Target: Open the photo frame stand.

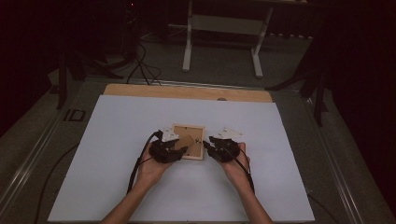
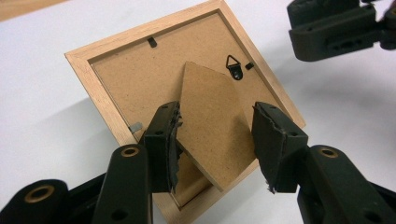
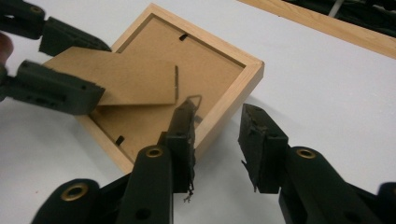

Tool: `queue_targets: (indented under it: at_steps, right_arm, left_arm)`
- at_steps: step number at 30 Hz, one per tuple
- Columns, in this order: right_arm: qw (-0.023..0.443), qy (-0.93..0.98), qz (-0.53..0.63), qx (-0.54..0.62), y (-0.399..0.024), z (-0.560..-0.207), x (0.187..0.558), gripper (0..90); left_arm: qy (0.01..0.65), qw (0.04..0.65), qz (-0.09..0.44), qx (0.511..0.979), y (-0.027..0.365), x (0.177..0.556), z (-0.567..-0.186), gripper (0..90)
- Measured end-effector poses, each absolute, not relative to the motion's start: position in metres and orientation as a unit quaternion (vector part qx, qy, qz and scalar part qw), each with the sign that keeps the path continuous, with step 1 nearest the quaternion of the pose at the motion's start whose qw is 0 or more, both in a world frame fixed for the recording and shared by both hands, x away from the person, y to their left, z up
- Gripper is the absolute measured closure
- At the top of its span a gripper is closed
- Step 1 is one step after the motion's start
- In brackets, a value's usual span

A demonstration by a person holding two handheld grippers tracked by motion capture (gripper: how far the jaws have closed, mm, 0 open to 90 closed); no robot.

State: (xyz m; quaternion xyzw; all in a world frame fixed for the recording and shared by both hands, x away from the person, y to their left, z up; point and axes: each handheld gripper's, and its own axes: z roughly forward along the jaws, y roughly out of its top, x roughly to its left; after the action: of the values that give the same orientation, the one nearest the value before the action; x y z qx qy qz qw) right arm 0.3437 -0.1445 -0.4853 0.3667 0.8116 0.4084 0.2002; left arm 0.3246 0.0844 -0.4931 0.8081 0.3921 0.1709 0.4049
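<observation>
Left gripper (image 2: 215, 140): jaws spread on either side of the stand flap (image 2: 210, 126) on the back of the picture frame (image 2: 93, 79). The left pad lies against or just beside the flap's edge; the right pad stands clear, so no pinch is judged.

Right gripper (image 3: 217, 133): jaws spread, nothing between them. One jaw tip sits over the frame's back near the hanger loop (image 3: 195, 100); the other hangs over the white sheet (image 3: 327, 84) just off the frame's corner.

The frame lies face down near the middle of the sheet, between both grippers, flap lifted at an angle.

Risks, as judged:
- The flap may be bent or torn at its hinge if it is pushed past its stop.
- With nothing pinning it, the frame may slide or turn on the smooth sheet when the flap is pulled.
- The right jaw tip may snag the hanger loop.

Not resolved:
- The frame's front and its glass are hidden against the sheet.
- The flap's hinge is covered by the flap itself.
- In the high view, the jaws are dark and too small to read.
- The retaining tabs (image 2: 152, 42) are seen, but whether they are turned shut cannot be told.
</observation>
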Motion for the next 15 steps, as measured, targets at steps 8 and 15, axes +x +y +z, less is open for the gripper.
queue_targets:
  at_steps: [8,15]
  right_arm:
    - [0.179,0.81,0.418,0.369,-0.143,-0.485,0.351,56.1]
    - [0.151,0.804,0.43,0.382,-0.143,-0.485,0.359,51.3]
  left_arm:
    - [0.371,0.408,0.195,0.811,0.086,0.313,-0.496,53.2]
    - [0.36,0.409,0.207,0.813,0.088,0.305,-0.498,53.2]
